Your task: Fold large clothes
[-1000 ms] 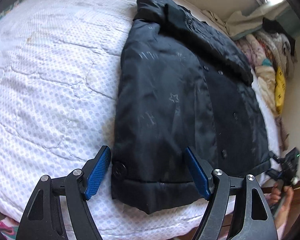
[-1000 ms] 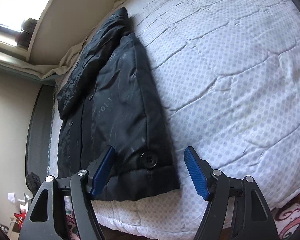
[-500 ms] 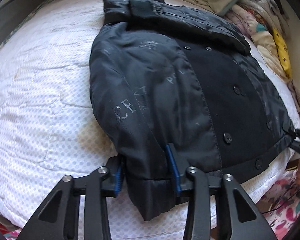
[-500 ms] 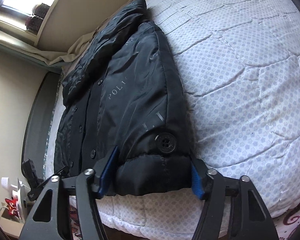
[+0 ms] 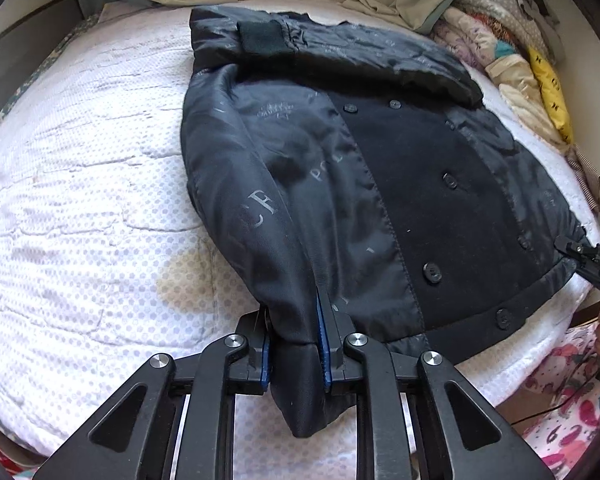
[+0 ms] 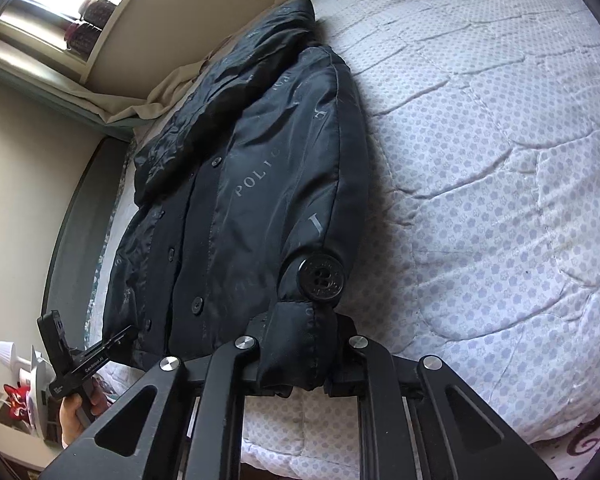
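Grippers, left gripper (image 5: pixel 294 354) and right gripper (image 6: pixel 300 356), were closing, each pinching one bottom corner of the jacket (image 5: pixel 380 184), probably to fold it.

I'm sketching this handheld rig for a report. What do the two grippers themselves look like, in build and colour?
Both are alike. The left gripper and the right gripper have matte black linkage arms with triangular cut-outs and round silver pivot bolts. The left one's finger pads are blue and ribbed. From the right wrist view, the left gripper's black handle carries small white lettering.
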A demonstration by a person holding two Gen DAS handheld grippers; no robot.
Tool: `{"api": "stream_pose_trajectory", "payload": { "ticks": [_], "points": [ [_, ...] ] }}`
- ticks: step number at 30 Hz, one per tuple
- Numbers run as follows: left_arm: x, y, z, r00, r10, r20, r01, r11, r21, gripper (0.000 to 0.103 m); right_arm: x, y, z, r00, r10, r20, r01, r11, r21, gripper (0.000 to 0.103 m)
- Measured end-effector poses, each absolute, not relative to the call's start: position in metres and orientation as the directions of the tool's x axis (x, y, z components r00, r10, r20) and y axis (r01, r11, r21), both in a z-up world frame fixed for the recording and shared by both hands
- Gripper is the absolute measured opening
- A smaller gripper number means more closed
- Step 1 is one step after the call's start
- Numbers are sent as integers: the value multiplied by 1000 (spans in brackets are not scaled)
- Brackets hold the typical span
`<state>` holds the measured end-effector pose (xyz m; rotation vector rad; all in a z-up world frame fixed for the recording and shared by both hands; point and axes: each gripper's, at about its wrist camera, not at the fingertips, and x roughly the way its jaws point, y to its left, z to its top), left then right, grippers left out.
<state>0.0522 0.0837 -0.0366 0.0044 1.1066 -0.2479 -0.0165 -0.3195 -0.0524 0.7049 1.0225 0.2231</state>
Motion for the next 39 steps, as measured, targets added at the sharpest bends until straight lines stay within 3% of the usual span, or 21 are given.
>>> {"api": "stream_pose_trajectory", "payload": {
  "ticks": [9,25,39],
  "points": [
    [23,93,-23,422,-208,-883,202,970,-132,22,-39,-318,-38,536,521,-665,109,738,666,6],
    [-26,123,-4,352,-319,-880,188,945,-267,22,-81,-320,-20,516,586,-625,121,672,730,6],
    [13,140,28,342,-472,-812,196,881,-430,21,-47,-312,13,544,550,-633,42,736,675,6]
  ]
}}
